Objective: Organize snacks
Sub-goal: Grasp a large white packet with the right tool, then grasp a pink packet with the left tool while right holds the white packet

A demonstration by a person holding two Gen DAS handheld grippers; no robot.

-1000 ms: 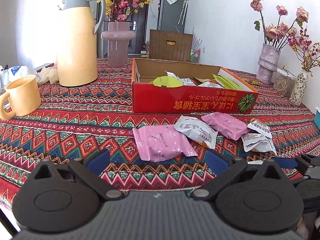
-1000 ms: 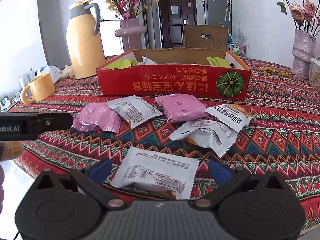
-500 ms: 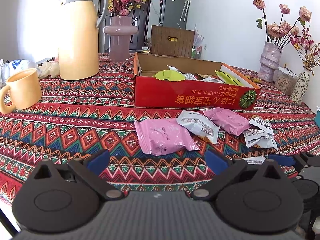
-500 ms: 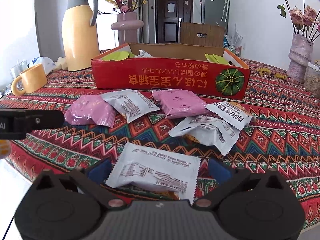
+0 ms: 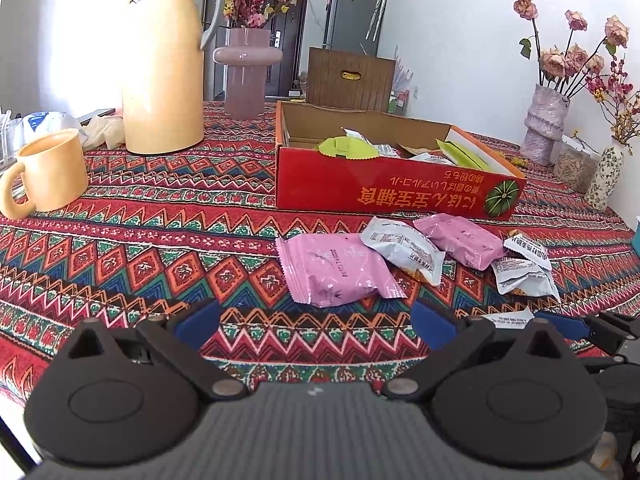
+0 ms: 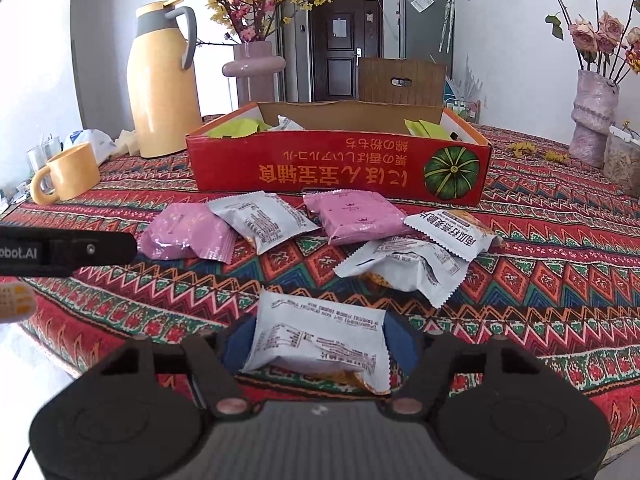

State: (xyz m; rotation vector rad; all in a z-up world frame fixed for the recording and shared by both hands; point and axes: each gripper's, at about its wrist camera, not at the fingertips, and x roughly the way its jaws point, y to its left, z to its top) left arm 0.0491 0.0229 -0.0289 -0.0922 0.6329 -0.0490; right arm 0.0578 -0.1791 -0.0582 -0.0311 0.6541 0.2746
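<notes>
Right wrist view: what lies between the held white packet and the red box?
Five loose packets: two pink, three white, on the tablecloth before the red box.

My left gripper (image 5: 314, 322) has two matt black rounded housings, each with a shallow round disc pressed into it, and a ribbed grey plate between them. Black link arms run forward from silver pivot pins to blue fingers (image 5: 199, 325). My right gripper (image 6: 320, 346) is built the same: black housings, grey ribbed centre, coppery pins, blue fingers (image 6: 237, 344). White lettering ending "obot.AI" marks one black side bar.
</notes>
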